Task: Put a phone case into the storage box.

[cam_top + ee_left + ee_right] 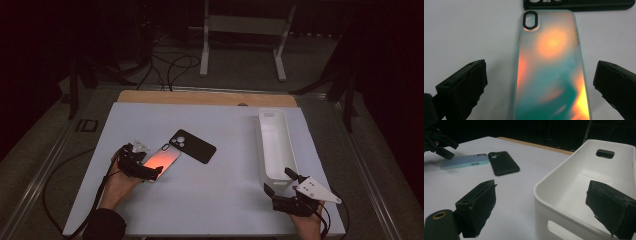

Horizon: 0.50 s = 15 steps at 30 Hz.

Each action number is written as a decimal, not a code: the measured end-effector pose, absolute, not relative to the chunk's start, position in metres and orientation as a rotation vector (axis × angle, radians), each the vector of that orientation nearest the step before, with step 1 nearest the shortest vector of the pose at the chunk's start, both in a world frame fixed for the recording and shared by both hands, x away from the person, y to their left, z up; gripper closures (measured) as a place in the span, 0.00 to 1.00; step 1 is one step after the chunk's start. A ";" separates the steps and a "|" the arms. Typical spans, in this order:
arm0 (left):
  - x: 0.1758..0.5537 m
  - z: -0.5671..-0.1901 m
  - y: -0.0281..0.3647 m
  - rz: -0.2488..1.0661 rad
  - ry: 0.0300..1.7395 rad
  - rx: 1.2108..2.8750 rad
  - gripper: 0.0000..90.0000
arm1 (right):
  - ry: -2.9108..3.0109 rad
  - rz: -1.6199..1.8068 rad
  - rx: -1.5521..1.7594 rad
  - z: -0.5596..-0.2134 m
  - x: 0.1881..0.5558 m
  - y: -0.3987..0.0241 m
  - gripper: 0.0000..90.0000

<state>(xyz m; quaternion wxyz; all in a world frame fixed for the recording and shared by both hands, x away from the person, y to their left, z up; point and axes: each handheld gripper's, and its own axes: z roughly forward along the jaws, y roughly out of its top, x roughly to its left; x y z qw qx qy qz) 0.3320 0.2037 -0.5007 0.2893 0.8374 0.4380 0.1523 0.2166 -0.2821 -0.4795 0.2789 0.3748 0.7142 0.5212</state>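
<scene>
While left tongs (540, 82) straddle iridescent case (551, 67), black case (579, 5) touching.

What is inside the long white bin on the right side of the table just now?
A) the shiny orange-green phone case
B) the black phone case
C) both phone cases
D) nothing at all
D: the white bin shows a bare floor in the right gripper view, while the black phone case and the shiny phone case both lie on the table to its left.
</scene>
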 end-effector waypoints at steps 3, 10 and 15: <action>0.334 -0.504 0.201 0.395 1.170 2.284 0.00 | 1.918 1.394 1.004 -0.480 0.217 -0.282 0.10; 0.334 -0.506 0.194 0.366 1.163 2.329 0.00 | 1.920 1.393 1.007 -0.480 0.217 -0.281 0.10; 0.337 -0.509 0.189 0.354 1.165 2.380 0.00 | 1.919 1.394 1.008 -0.480 0.217 -0.281 0.10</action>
